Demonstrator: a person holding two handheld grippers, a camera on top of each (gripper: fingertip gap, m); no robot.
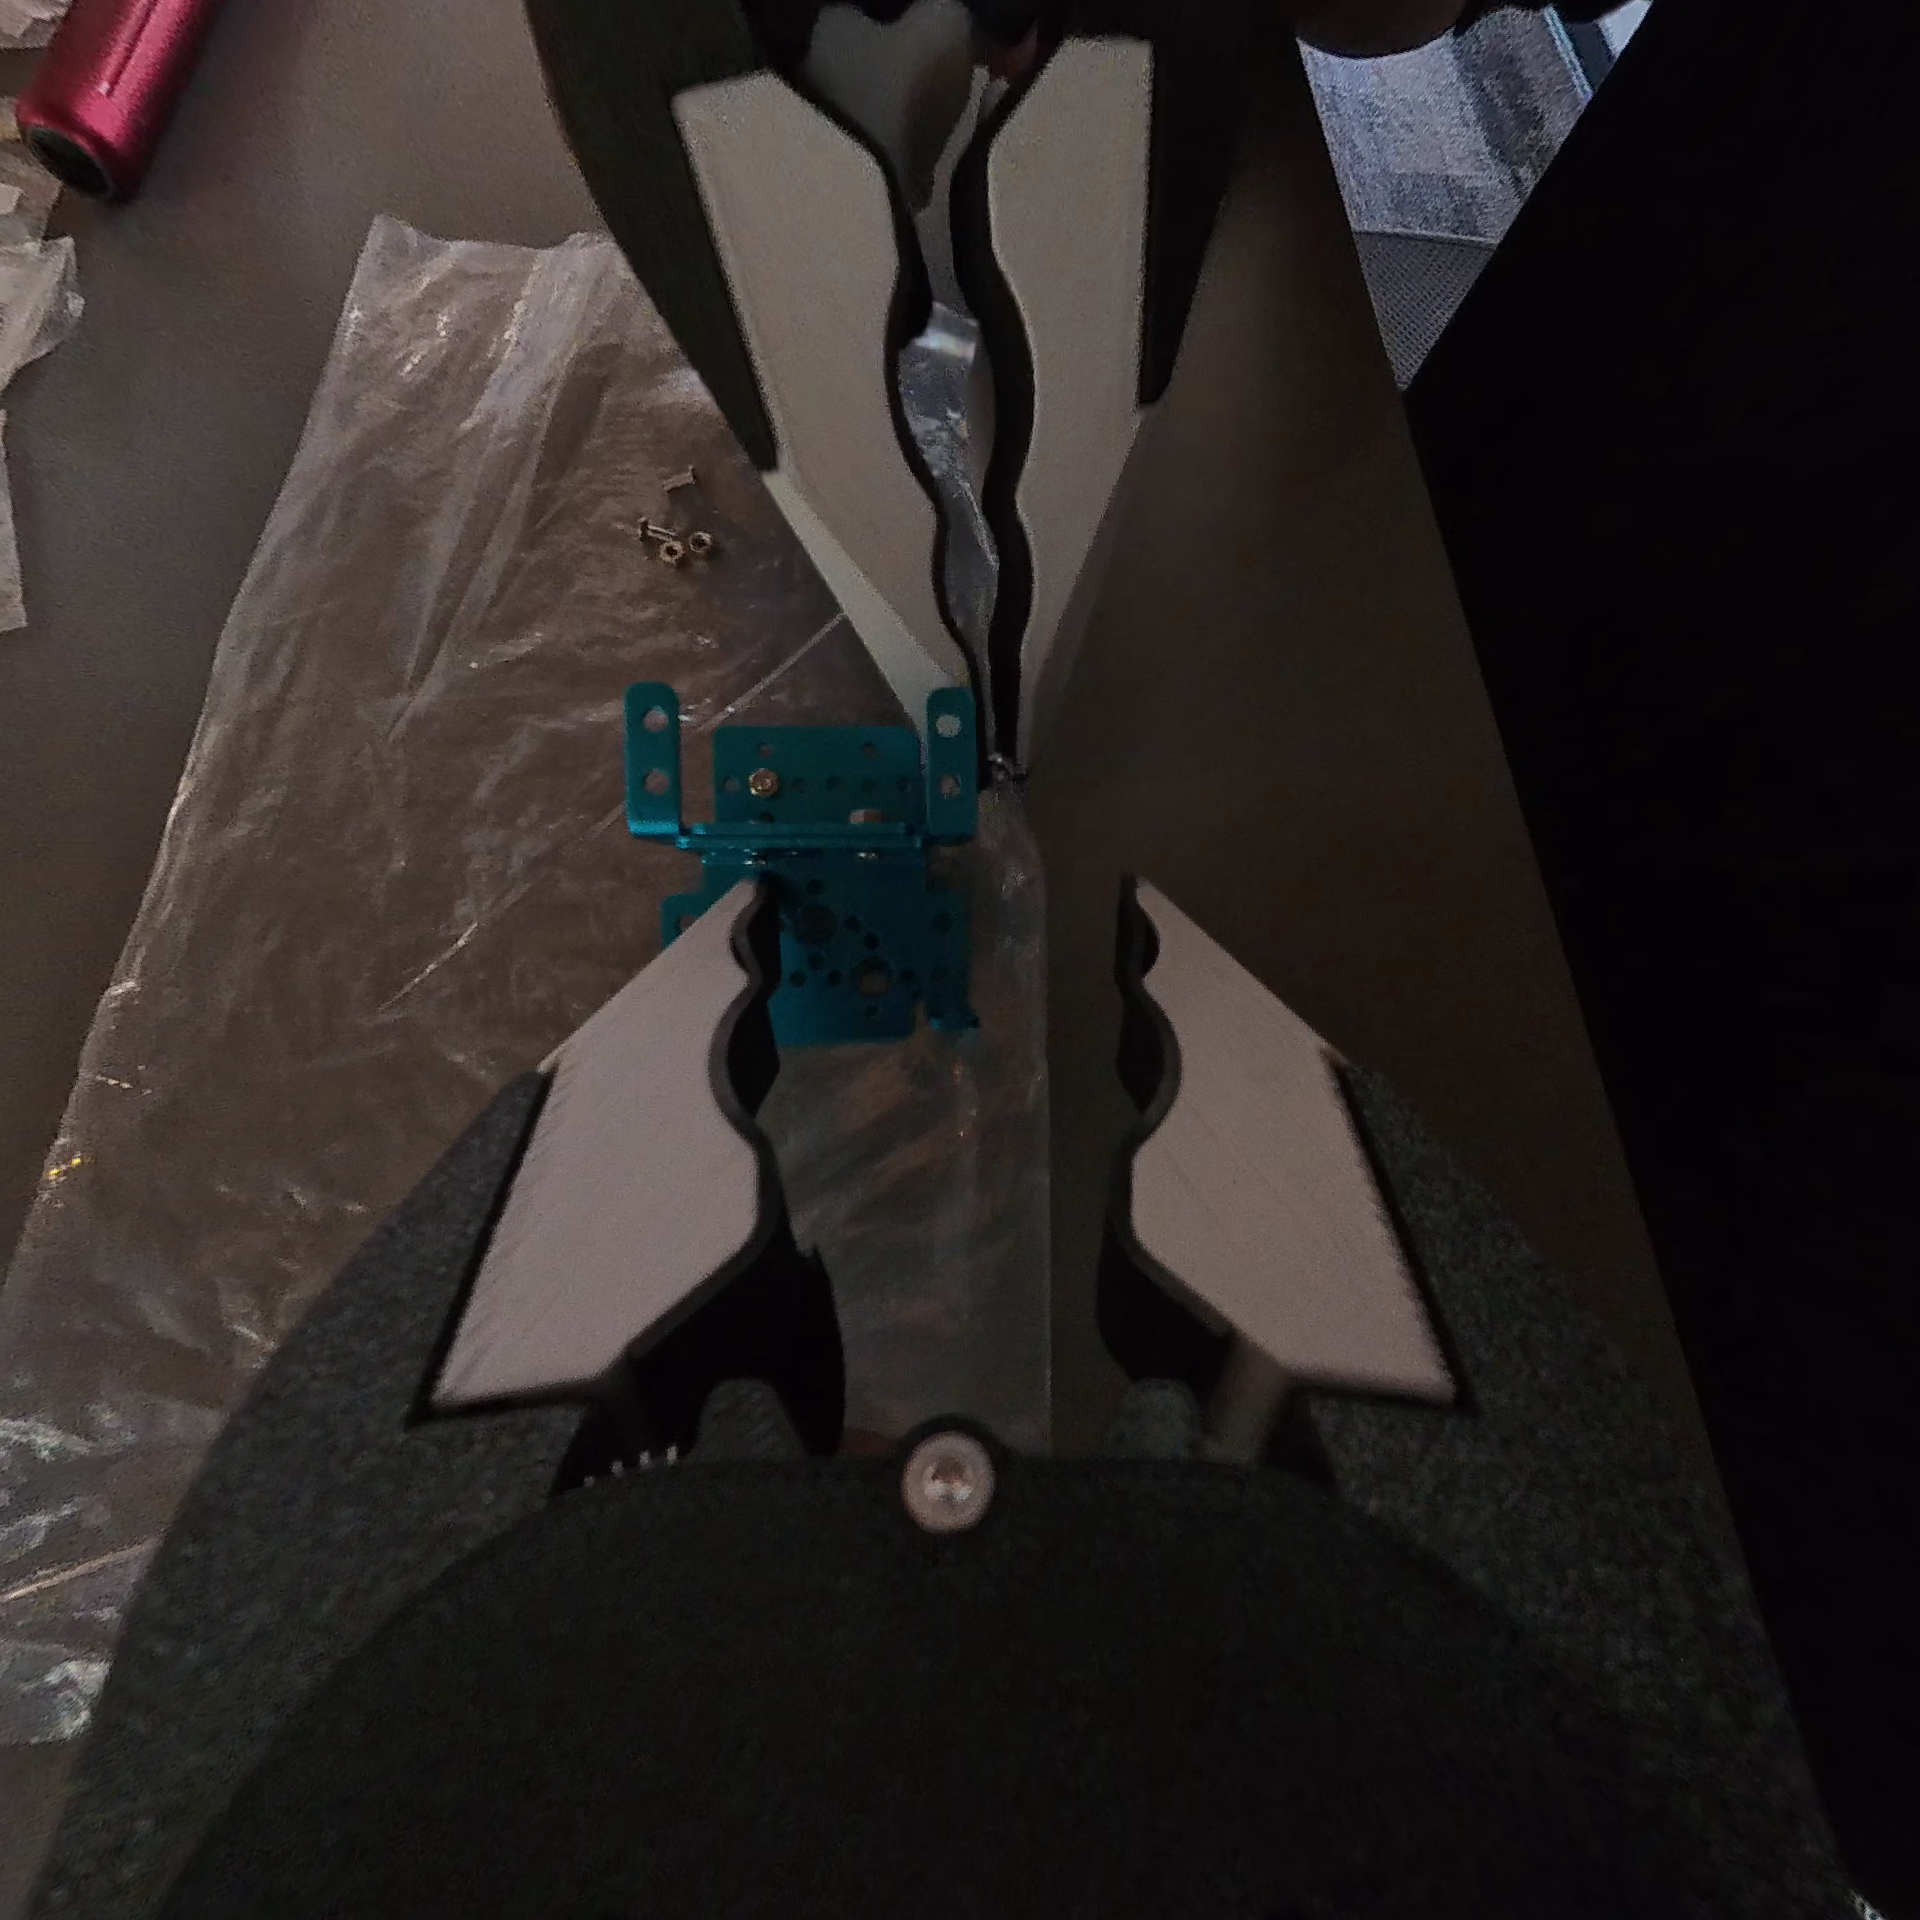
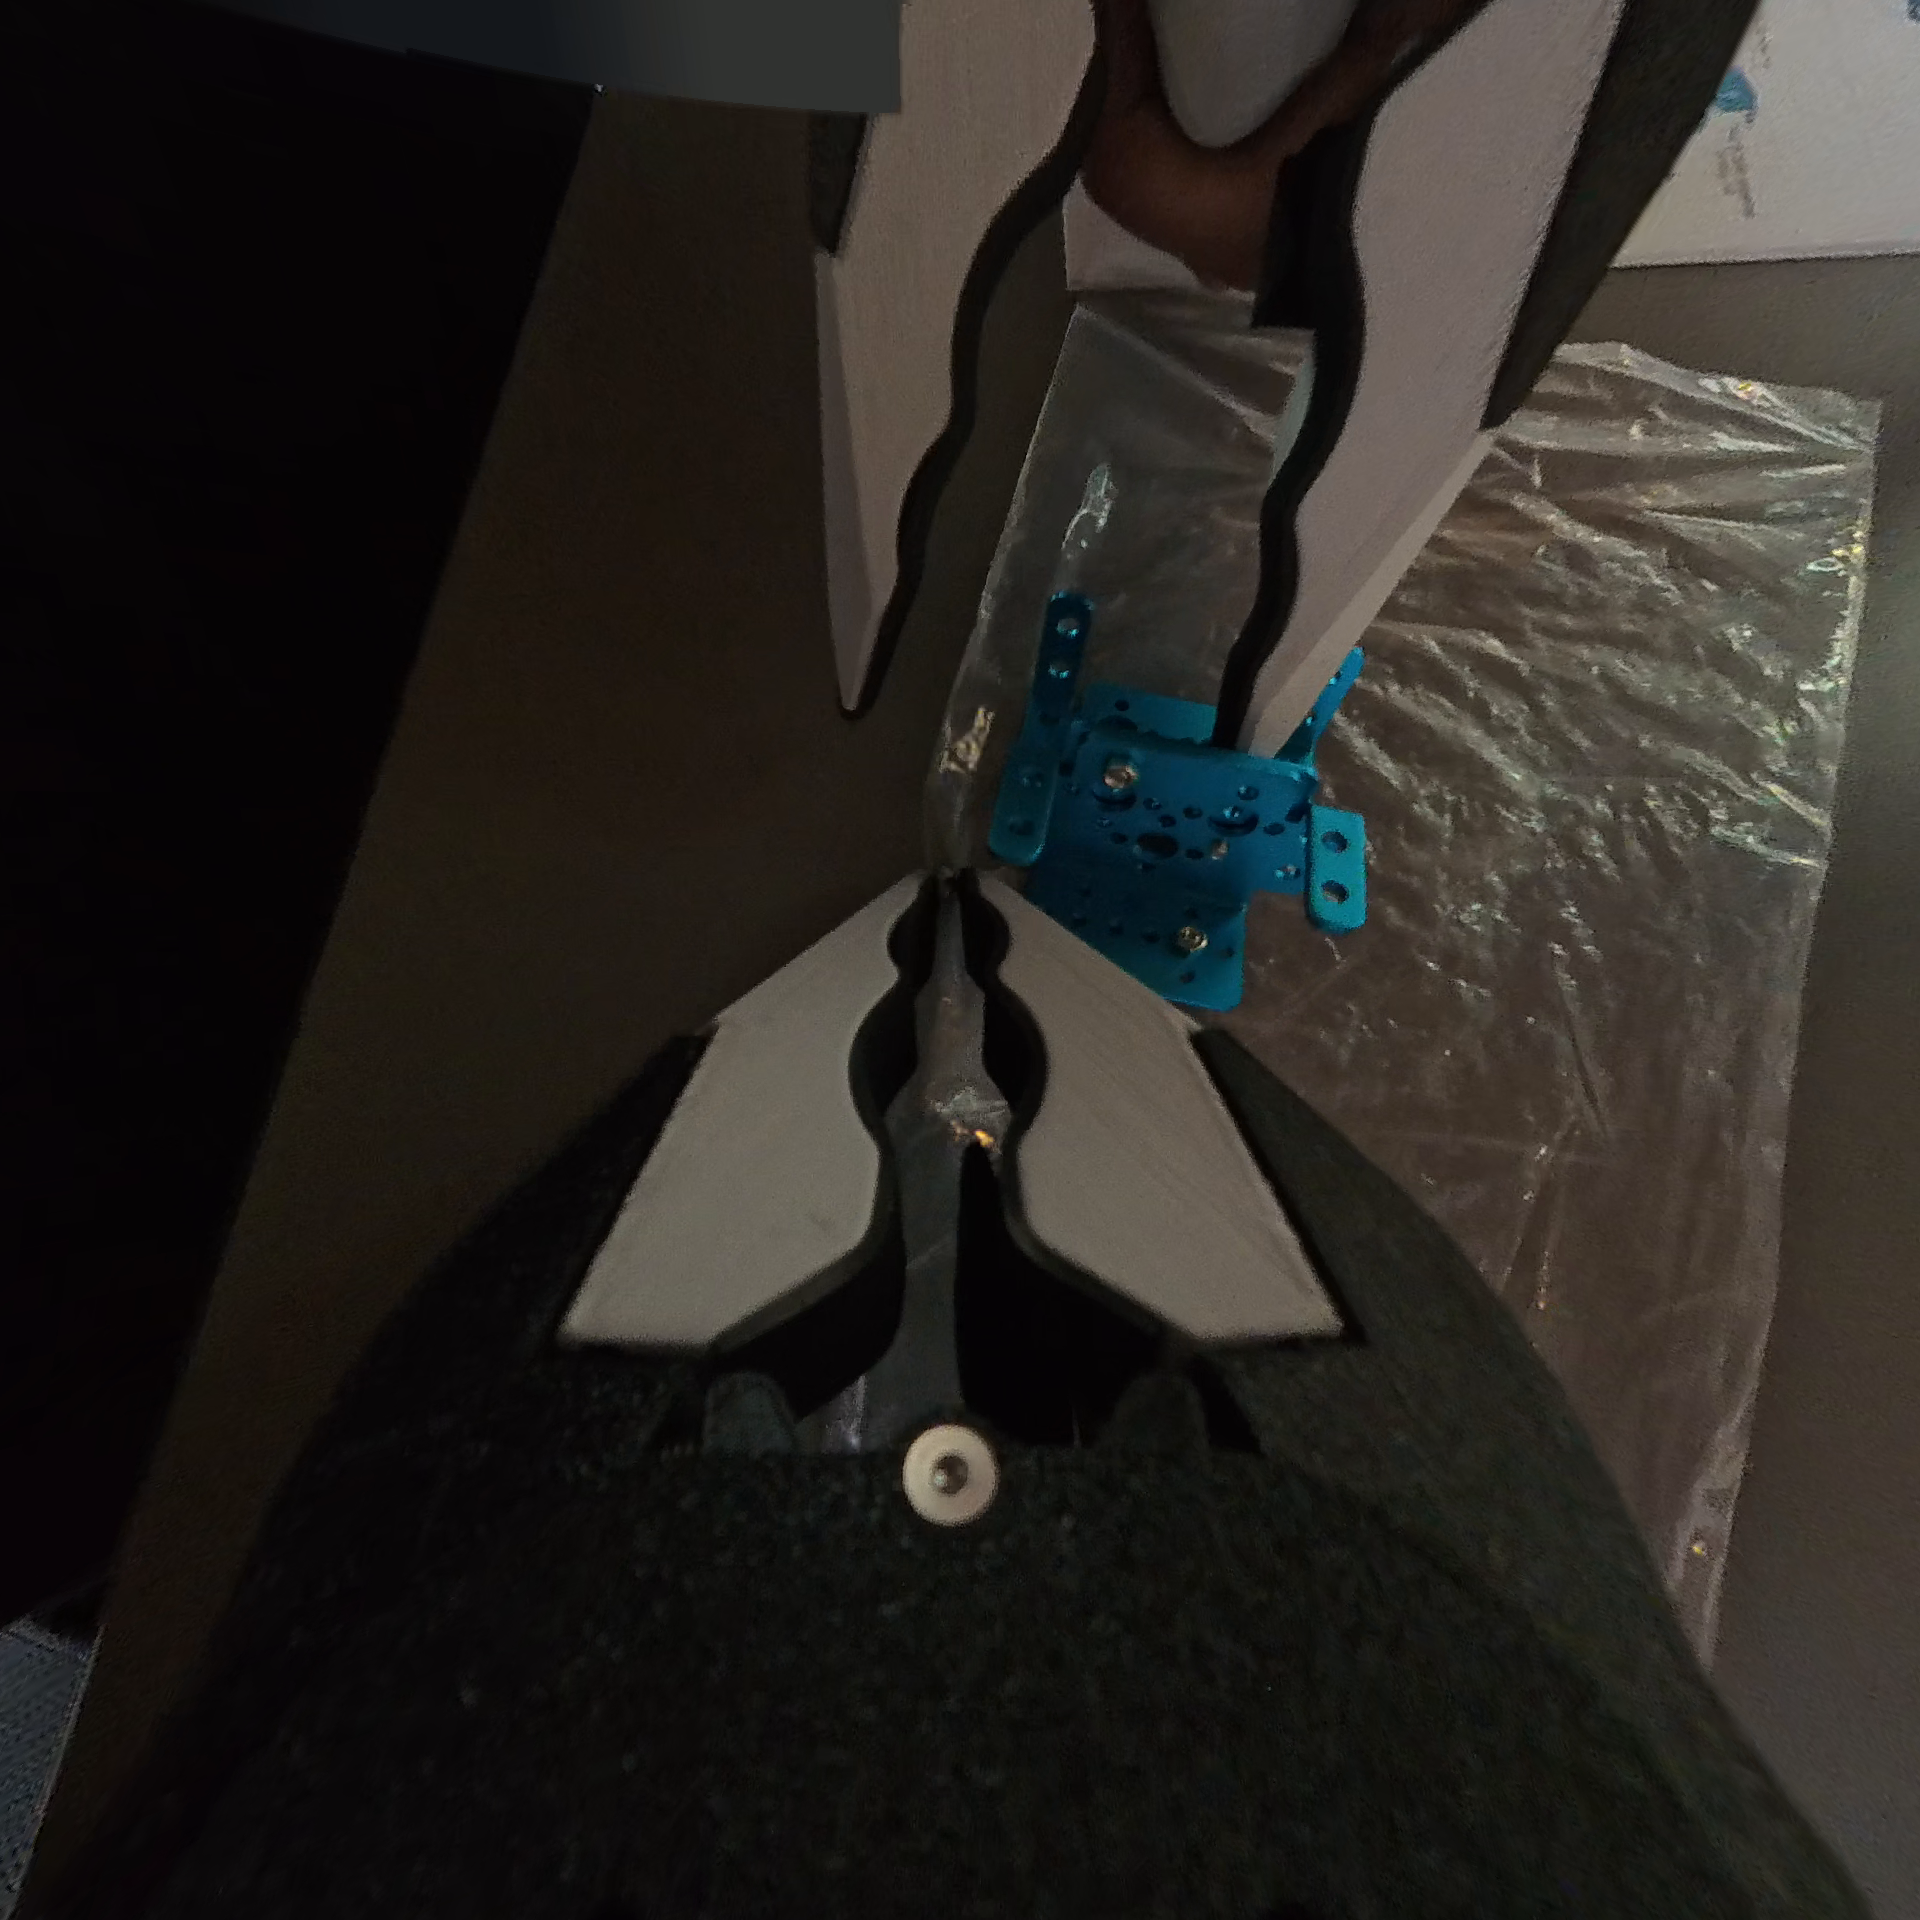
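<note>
A blue perforated metal bracket assembly point(image 1: 831, 914) lies on a large clear plastic sheet point(image 1: 416, 727) on the brown table. My left gripper point(image 1: 943, 883) is open. Its left fingertip point(image 1: 743, 904) sits over the bracket's left side and its right finger stands past a small clear bag point(image 1: 1016, 894). My right gripper point(image 2: 951, 878) is shut on that small clear bag point(image 2: 1039, 582), just left of the bracket point(image 2: 1164, 831). In the left wrist view the right gripper point(image 1: 1006, 764) reaches in from the top. In the right wrist view the left gripper point(image 2: 1047, 717) hangs open over the bracket.
Loose screws and nuts point(image 1: 670, 530) lie on the sheet beyond the bracket. A magenta metal cylinder point(image 1: 104, 94) and crumpled plastic point(image 1: 31, 312) sit far left. A white printed sheet point(image 2: 1766, 156) lies behind. The table edge point(image 1: 1455, 623) runs along the right, with dark space beyond it. Only a small space, under 4 cm, lies between the two pairs of fingers. The magenta metal cylinder point(image 1: 104, 94) is about equally far from each gripper, around 25 cm.
</note>
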